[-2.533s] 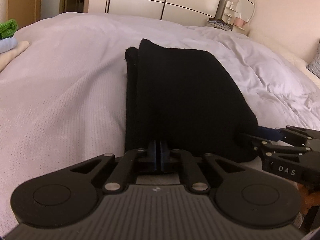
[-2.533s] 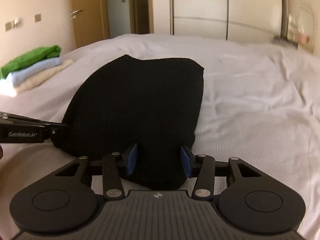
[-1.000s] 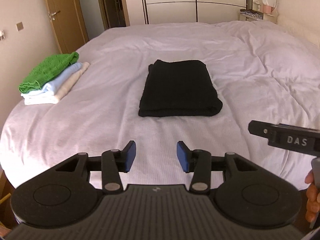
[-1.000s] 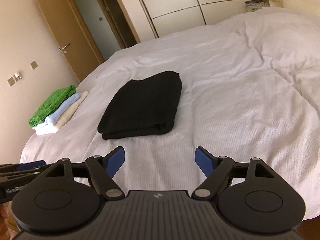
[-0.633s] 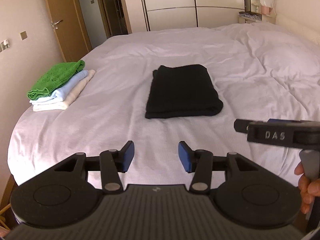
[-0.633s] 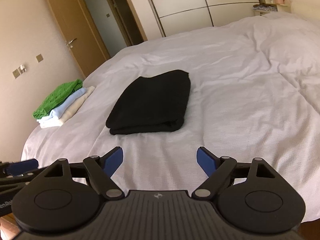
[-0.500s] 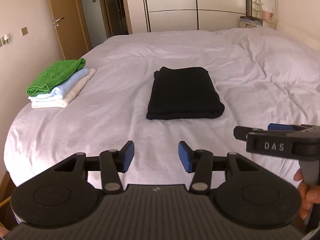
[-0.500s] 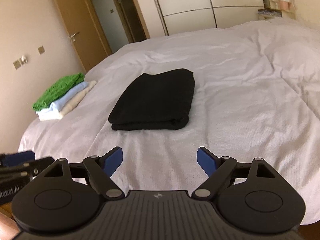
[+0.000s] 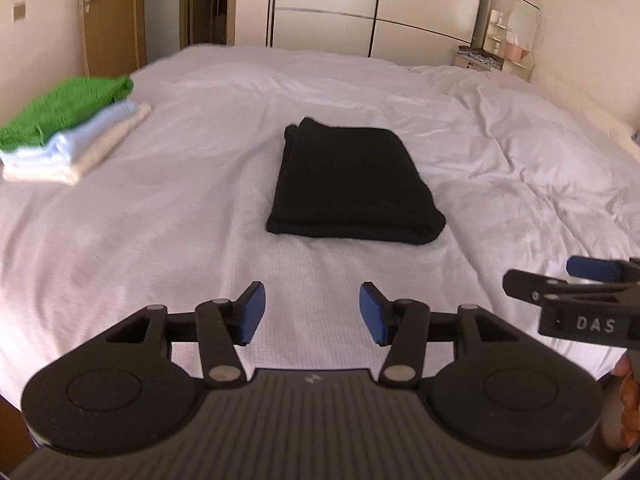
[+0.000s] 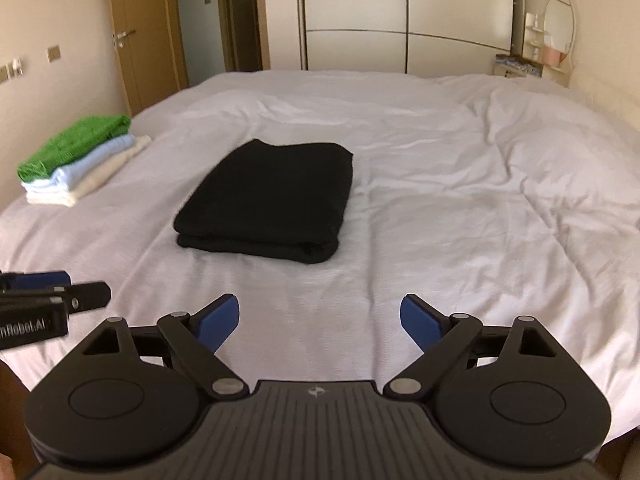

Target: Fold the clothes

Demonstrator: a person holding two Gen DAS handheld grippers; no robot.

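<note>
The left tool [image 9: 311, 314] hangs over the near edge of the bed [image 9: 168, 216] with its blue pads spread wide and nothing between them. The right tool [image 10: 319, 322] is likewise wide apart and empty, a little to the right of the first; each shows at the margin of the other's view. Neither touches any cloth.

Farther out, in the middle of the bed, lies the black garment [image 9: 352, 184], folded into a compact rectangle, its thick doubled edge facing the near side and its layers lying flat and even. It sits well apart from both tools. At the far left of the bed stands a stack of folded clothes [image 10: 76, 160]: green on top, pale blue beneath, cream or white at the bottom.

Judged from this, folding of the black piece looks finished and the step in hand is a release and retreat. The next move probably calls for carrying it to the stack, gripping the doubled near edge with both tools so the layers do not slide apart.

No containers are in view.
</note>
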